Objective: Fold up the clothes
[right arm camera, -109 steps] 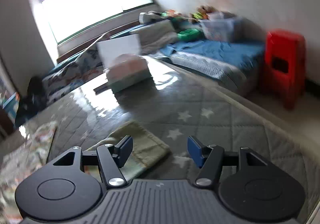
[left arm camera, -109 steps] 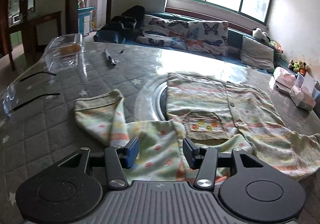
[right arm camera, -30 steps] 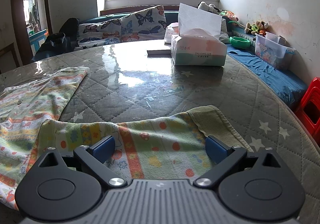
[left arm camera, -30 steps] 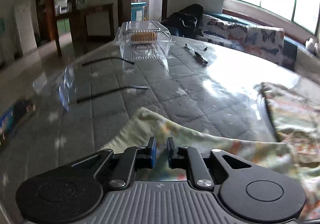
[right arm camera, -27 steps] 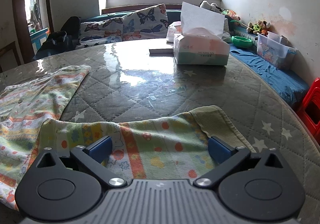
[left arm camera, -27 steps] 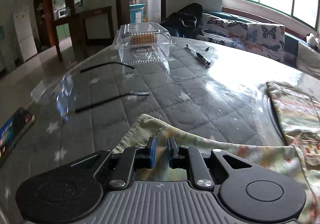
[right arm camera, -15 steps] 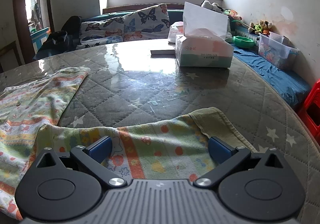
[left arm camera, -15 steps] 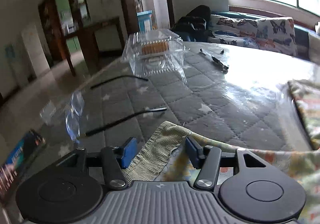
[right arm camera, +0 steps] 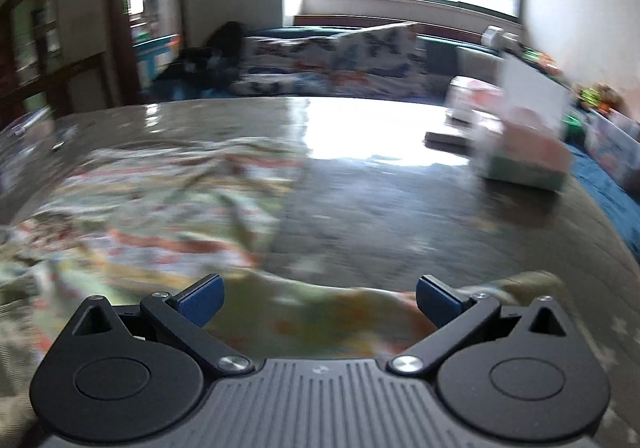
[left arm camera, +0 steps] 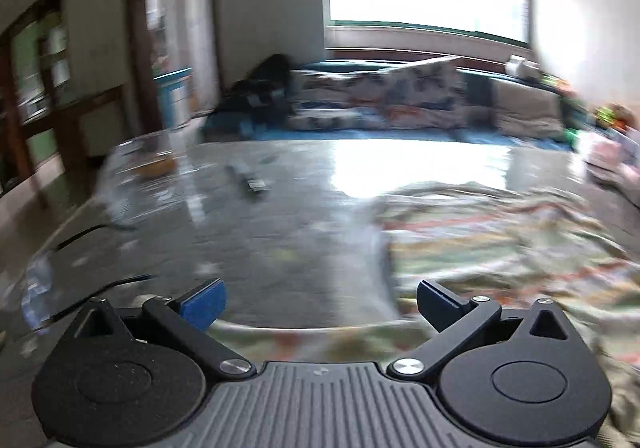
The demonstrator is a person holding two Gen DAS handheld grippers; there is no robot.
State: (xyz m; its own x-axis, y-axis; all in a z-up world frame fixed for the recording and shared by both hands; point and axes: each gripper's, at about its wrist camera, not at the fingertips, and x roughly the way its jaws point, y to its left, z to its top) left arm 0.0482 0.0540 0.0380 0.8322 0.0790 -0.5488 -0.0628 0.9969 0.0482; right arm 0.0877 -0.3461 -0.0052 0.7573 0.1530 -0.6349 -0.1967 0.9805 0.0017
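A pale patterned child's shirt (left arm camera: 500, 232) lies spread on the quilted grey table (left arm camera: 280, 232). Both views are motion-blurred. In the left wrist view one sleeve (left arm camera: 320, 336) runs across just under my left gripper (left arm camera: 320, 302), which is wide open and holds nothing. In the right wrist view the shirt body (right arm camera: 140, 208) lies at left and the other sleeve (right arm camera: 340, 312) stretches under my right gripper (right arm camera: 320, 300), also wide open and empty.
A clear plastic food box (left arm camera: 148, 164) and a pen (left arm camera: 250, 180) lie at the table's far left, with black cables (left arm camera: 92, 232) nearer. A tissue box (right arm camera: 520, 152) stands at the far right. A sofa with cushions (left arm camera: 380, 100) runs behind the table.
My left gripper was shut on the sleeve, then opened fully and let it go. Both grippers have swung toward the middle of the table; the right one stayed open.
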